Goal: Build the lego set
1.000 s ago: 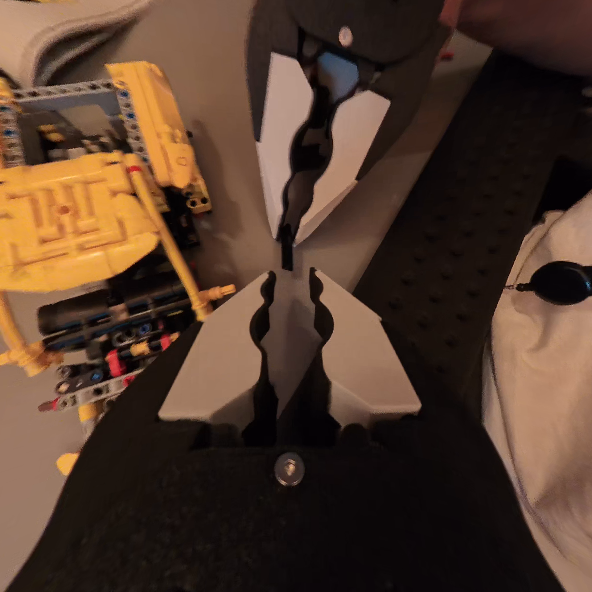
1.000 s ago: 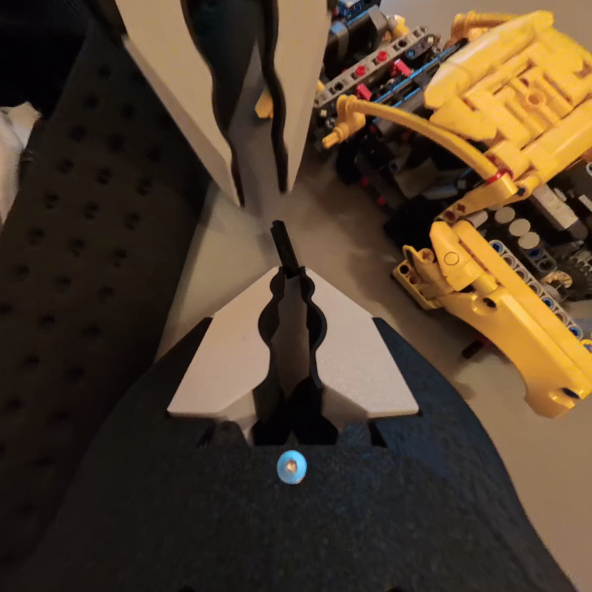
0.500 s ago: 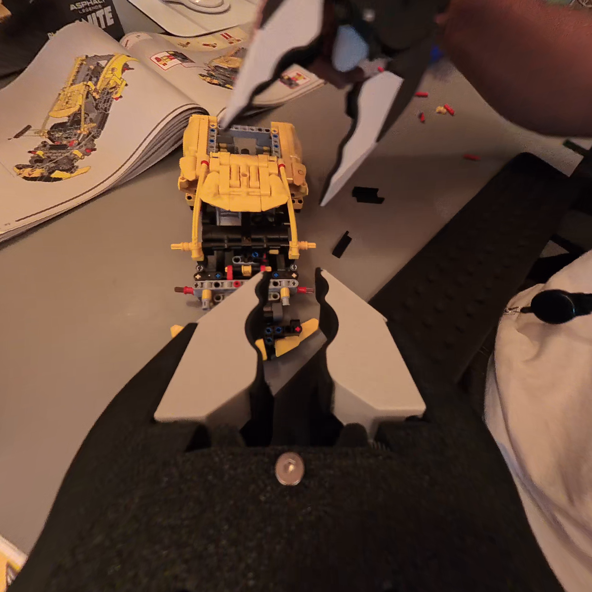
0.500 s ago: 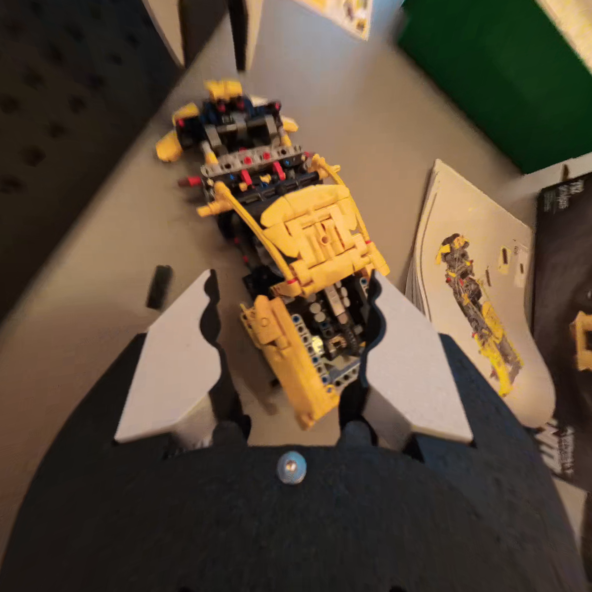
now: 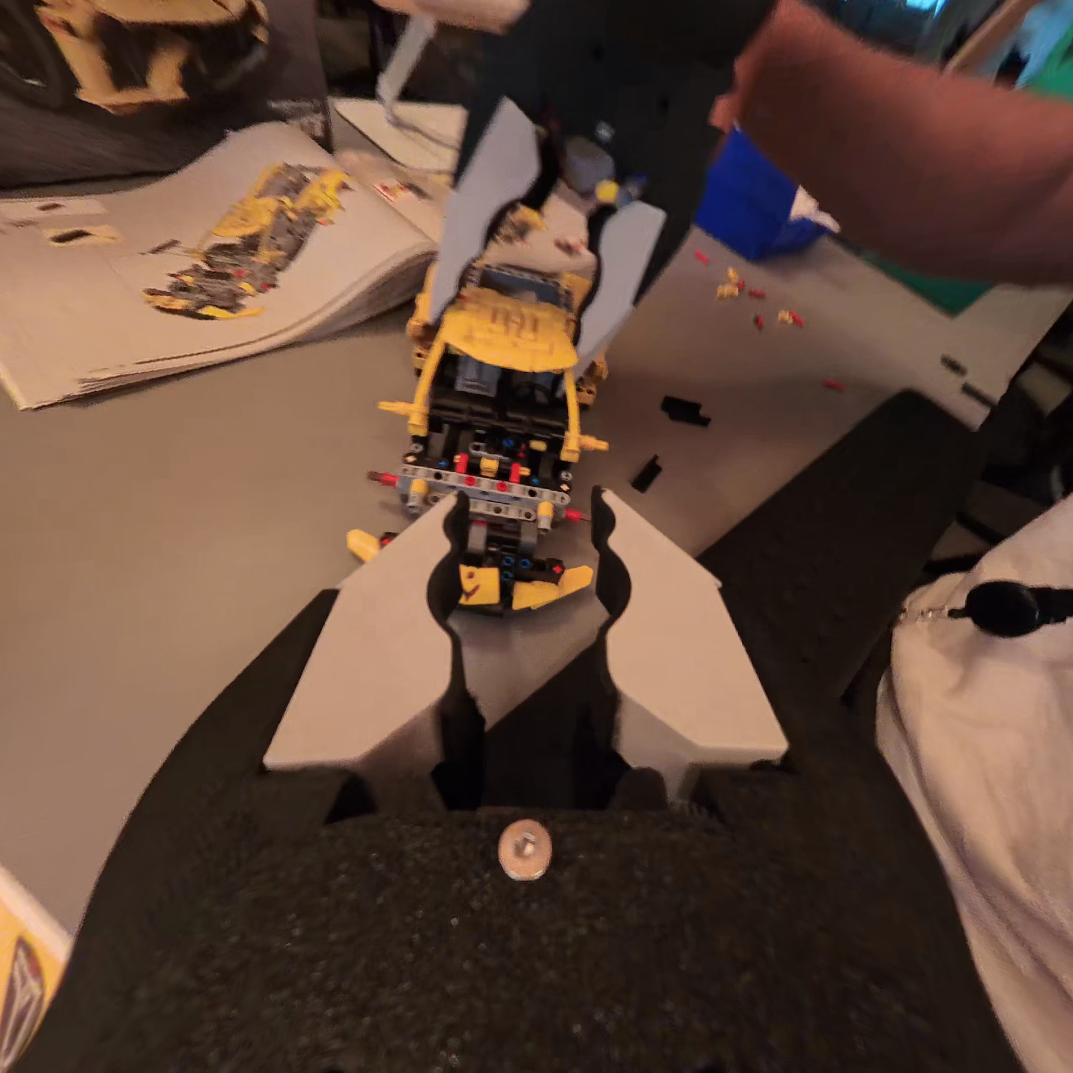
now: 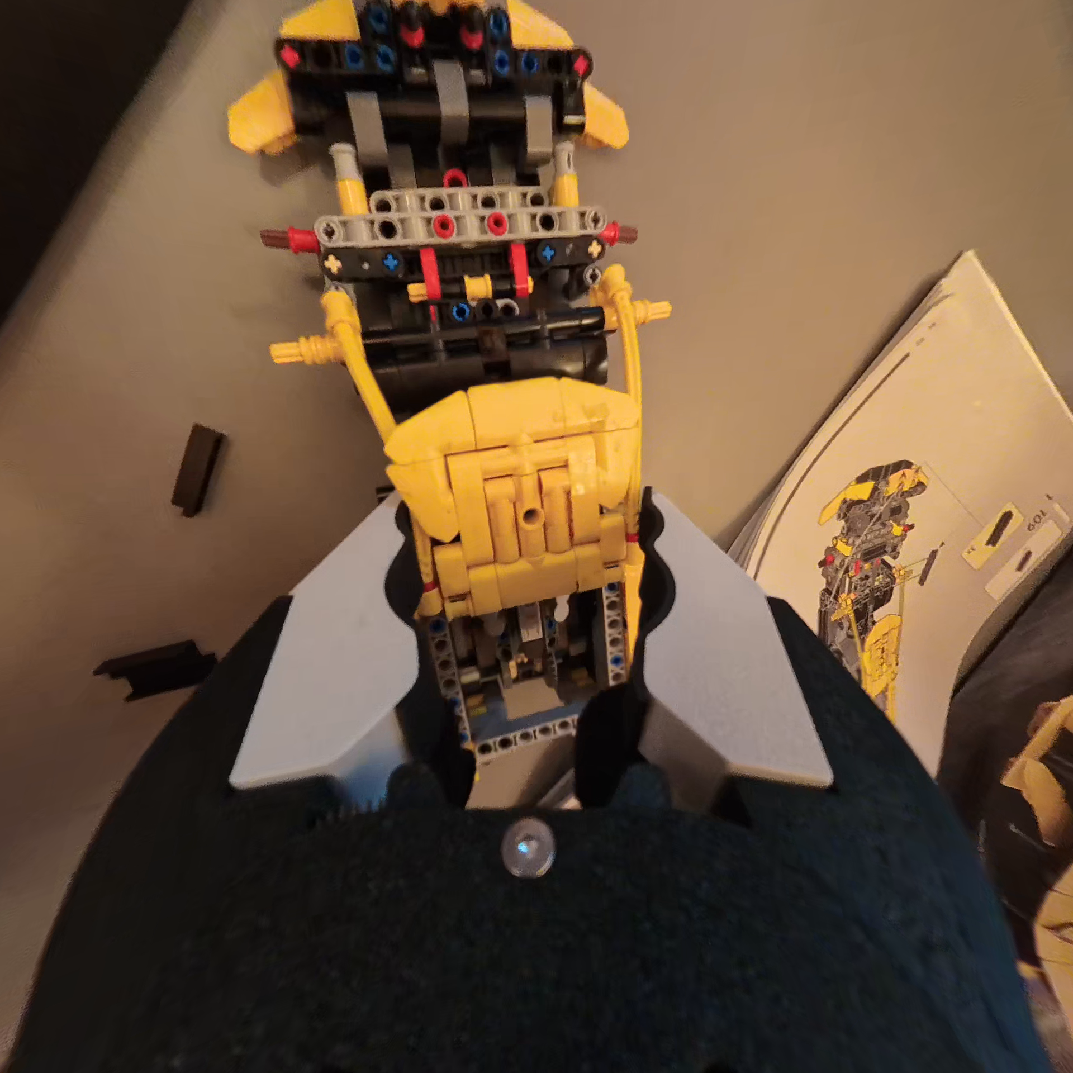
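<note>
Our right gripper (image 6: 525,586) spread around the yellow lego car (image 6: 464,325) at one end, our left gripper (image 5: 525,557) parted, empty, above its other end (long axis running between us), open manual (image 5: 191,278) beside the car on the grey table (image 5: 174,522).

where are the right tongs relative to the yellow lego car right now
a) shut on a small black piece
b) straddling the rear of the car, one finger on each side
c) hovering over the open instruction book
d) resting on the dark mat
b: in the right wrist view the right tongs are open, with the yellow lego car sitting between the two fingers, one on each side of its rear frame.
</note>
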